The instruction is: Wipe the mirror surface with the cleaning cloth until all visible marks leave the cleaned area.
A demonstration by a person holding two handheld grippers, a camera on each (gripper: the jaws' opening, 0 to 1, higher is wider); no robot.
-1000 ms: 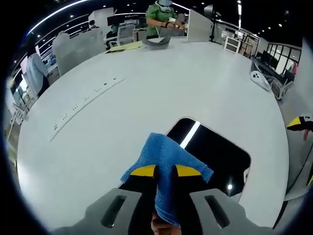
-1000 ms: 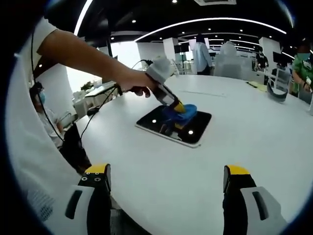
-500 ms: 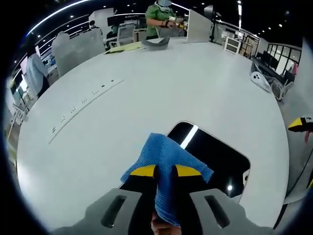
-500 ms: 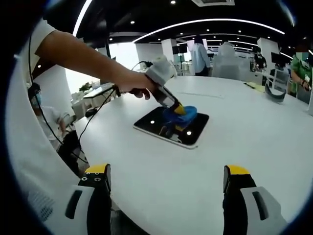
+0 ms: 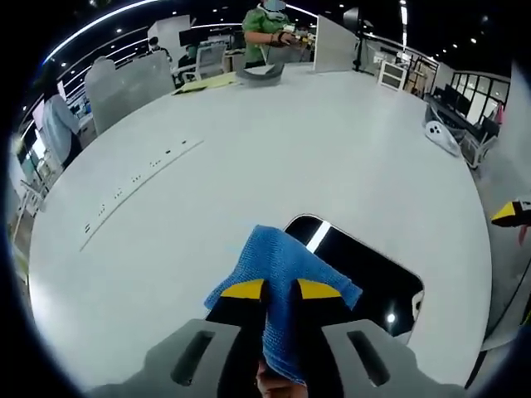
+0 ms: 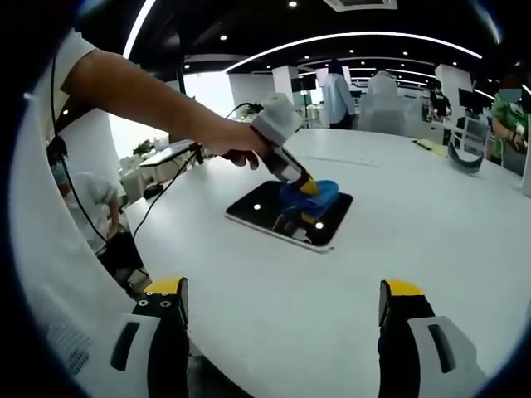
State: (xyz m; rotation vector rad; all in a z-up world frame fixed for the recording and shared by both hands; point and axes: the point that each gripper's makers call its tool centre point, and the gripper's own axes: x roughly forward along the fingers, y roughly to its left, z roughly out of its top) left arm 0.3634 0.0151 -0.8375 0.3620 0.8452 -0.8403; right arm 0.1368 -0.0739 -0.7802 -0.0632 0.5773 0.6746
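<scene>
On the round white bench [image 6: 431, 249], a flat black-faced rectangular mirror with a pale rim [image 6: 261, 214] lies face up, and everything here is best placed against it. The left gripper [image 5: 280, 290] has its yellow-tipped jaws closed on a blue woven cleaning cloth [image 5: 282, 269], which is folded between them and bunches out past the tips. Seen from the right gripper view, that left gripper [image 6: 309, 187] slants down from the person's hand [image 6: 236, 145] so that the cloth [image 6: 318, 192] is pressed onto the far part of the mirror, near its right-hand edge; the slant probably lets the cloth lie flat on the glass while the jaws stay off it. In the left gripper view the mirror [image 5: 365, 269] stretches out beyond and to the right of the cloth, showing bright reflections of ceiling lights; whether marks remain on it cannot be told.

The right gripper [image 6: 282, 319] hangs well short of the mirror, on the near side of it above the bare bench, its two jaws spread wide and gripping nothing. That seems to keep it clear of the wiping while its camera takes in mirror and cloth together. Wiping appears to be under way, with much of the glass nearer the right gripper uncovered by the cloth.
</scene>
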